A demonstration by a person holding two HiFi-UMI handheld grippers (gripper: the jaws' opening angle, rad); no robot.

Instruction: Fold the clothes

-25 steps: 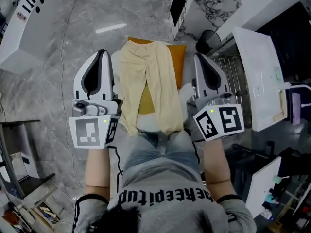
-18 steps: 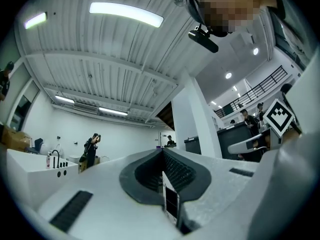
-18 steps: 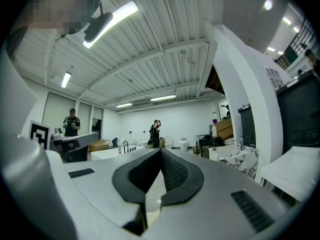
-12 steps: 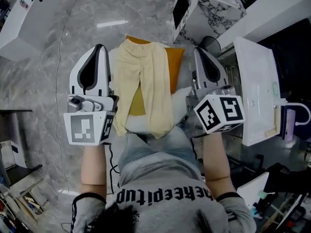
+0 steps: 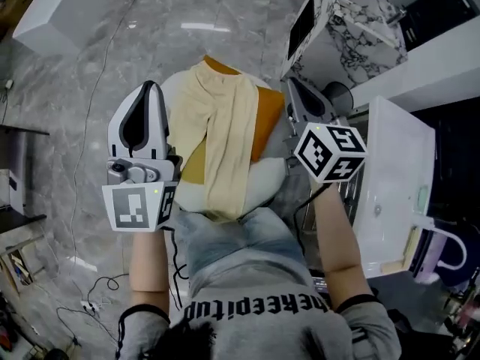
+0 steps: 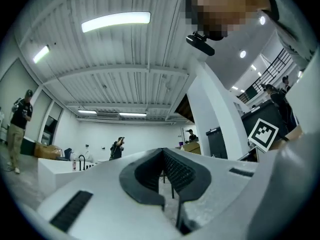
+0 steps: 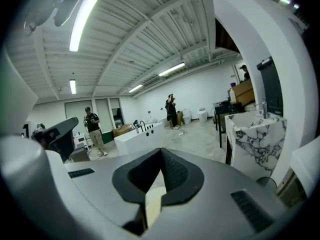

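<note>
Orange cushion (image 5: pixel 268 118) largely beneath cream trousers (image 5: pixel 225 133); white surface (image 5: pixel 264 182) partly under both

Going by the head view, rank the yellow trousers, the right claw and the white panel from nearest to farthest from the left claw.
1. Yellow trousers, just beside the left claw.
2. Right claw, across the trousers.
3. White panel, far right.
</note>
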